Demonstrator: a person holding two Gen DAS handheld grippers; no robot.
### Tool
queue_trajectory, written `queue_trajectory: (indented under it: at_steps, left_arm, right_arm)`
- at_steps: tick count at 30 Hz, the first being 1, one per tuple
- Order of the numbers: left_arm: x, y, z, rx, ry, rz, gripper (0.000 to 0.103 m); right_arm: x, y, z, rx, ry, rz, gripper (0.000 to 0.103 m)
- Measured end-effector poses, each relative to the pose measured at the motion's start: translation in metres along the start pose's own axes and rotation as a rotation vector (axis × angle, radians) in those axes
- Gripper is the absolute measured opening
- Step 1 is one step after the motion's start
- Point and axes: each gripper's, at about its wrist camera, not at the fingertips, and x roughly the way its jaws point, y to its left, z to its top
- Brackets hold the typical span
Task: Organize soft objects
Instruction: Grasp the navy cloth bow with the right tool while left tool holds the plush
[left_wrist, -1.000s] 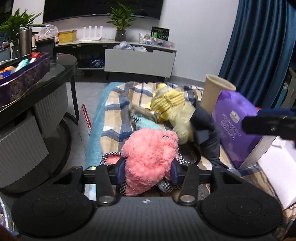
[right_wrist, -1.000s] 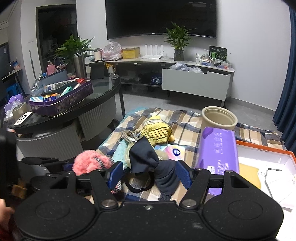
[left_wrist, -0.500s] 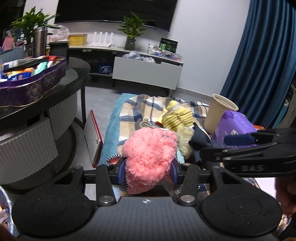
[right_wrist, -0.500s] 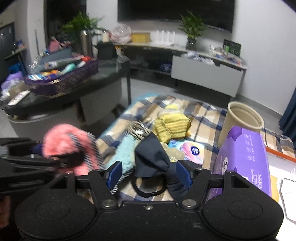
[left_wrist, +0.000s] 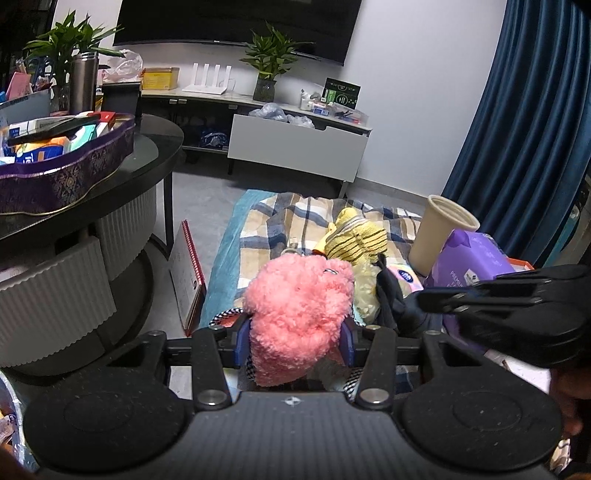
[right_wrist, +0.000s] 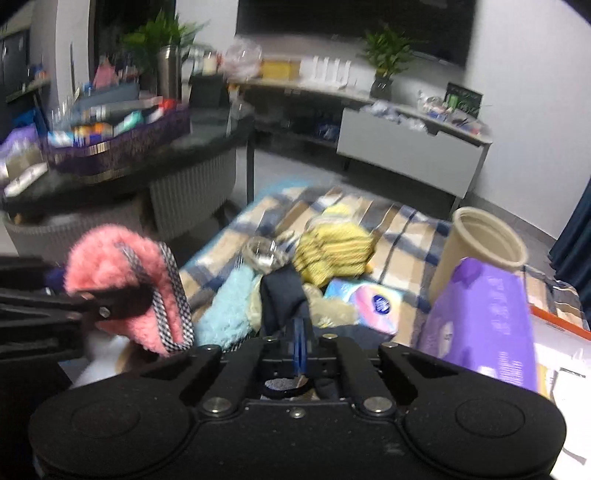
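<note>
While clamped, pink plush (left_wrist: 299, 314) fills left tongs (left_wrist: 295, 338).

I am clamping a pink fluffy toy (left_wrist: 299, 314) between the jaws of my left gripper (left_wrist: 295, 338), above a plaid blanket (left_wrist: 273, 221). My right gripper (left_wrist: 424, 300) is reaching into dark fabric (left_wrist: 391, 299) beside a yellow toy (left_wrist: 356, 240).

Dim indoor light, right view motion-blurred
</note>
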Motion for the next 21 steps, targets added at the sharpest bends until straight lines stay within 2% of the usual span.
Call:
queue_trajectory:
  at_steps: [4,5,6,7,8,10,11,13,18,21]
  left_arm:
    - [0.000,-0.005,0.001,0.008,-0.002,-0.004,0.046]
    - [0.000,-0.006,0.002,0.009,-0.002,-0.002,0.046]
    - [0.000,-0.006,0.002,0.011,-0.003,0.002,0.046]
    - [-0.002,-0.006,0.001,0.012,-0.004,0.005,0.046]
    - [-0.003,-0.006,0.001,0.013,-0.006,0.007,0.046]
    - [-0.004,-0.004,0.001,0.014,-0.007,0.017,0.046]
    - [-0.005,-0.002,0.001,0.011,-0.005,0.019,0.046]
    - [-0.005,0.001,0.002,0.004,-0.005,0.023,0.046]
    - [-0.004,0.003,0.002,-0.002,-0.003,0.026,0.047]
    - [-0.001,0.005,0.001,-0.006,0.003,0.026,0.047]
  right_arm:
    - [-0.021,-0.015,0.003,0.043,-0.039,0.015,0.001]
    - [-0.021,-0.017,0.003,0.046,-0.033,0.029,0.015]
    - [-0.020,-0.018,0.002,0.048,-0.029,0.025,0.022]
    - [-0.019,-0.018,0.000,0.049,-0.024,0.027,0.034]
    - [-0.015,-0.017,-0.002,0.047,-0.014,0.030,0.041]
    - [-0.009,-0.012,-0.005,0.023,0.006,0.022,0.043]
    - [-0.007,-0.008,-0.005,0.000,0.011,0.020,0.052]
    - [-0.003,0.000,-0.005,-0.046,0.010,0.009,0.064]
    - [0.019,0.016,-0.003,-0.188,0.045,-0.076,0.067]
    - [0.035,0.022,-0.004,-0.270,0.073,-0.095,0.067]
